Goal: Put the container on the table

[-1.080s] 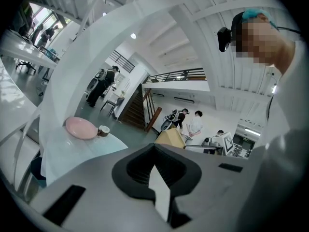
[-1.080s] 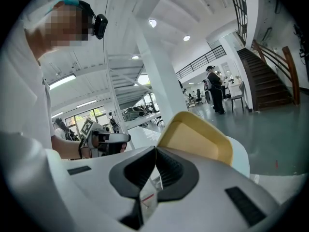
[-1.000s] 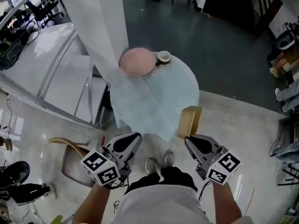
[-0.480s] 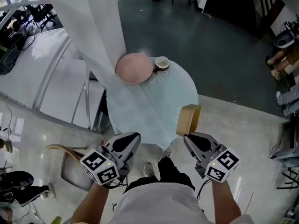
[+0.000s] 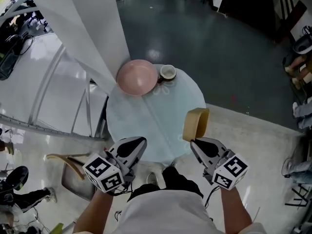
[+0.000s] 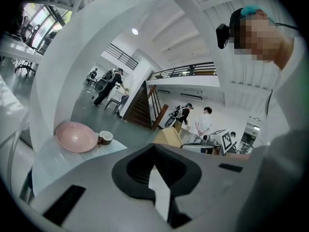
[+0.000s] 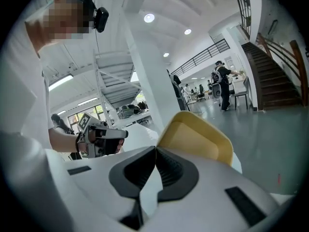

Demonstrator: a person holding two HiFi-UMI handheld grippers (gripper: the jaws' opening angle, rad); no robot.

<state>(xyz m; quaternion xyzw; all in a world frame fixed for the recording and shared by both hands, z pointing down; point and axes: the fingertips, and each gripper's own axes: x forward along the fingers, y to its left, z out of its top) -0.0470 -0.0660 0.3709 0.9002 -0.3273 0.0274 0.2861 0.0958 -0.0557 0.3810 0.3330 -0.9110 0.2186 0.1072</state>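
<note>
Light falls bright and even from overhead. Seen from my head, the dark floor (image 5: 234,48) shows one dull glare patch at upper middle, and the pale floor (image 5: 29,150) at left gleams. Both gripper views bulge and go black at the corners. Ceiling lamps (image 7: 148,18) burn white at the top; my jaws blur at the bottom, the container (image 7: 195,139) beyond looks sharper.

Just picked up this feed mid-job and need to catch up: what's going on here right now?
A person stands at a round table with a tool in each hand. The right tool is shut on the rim of a yellow container, holding it at the table's near right edge. Whether the container touches the tabletop cannot be told. The left tool is shut and empty, near the table's near left edge. A pink bowl and a cup sit on the far side.
</note>
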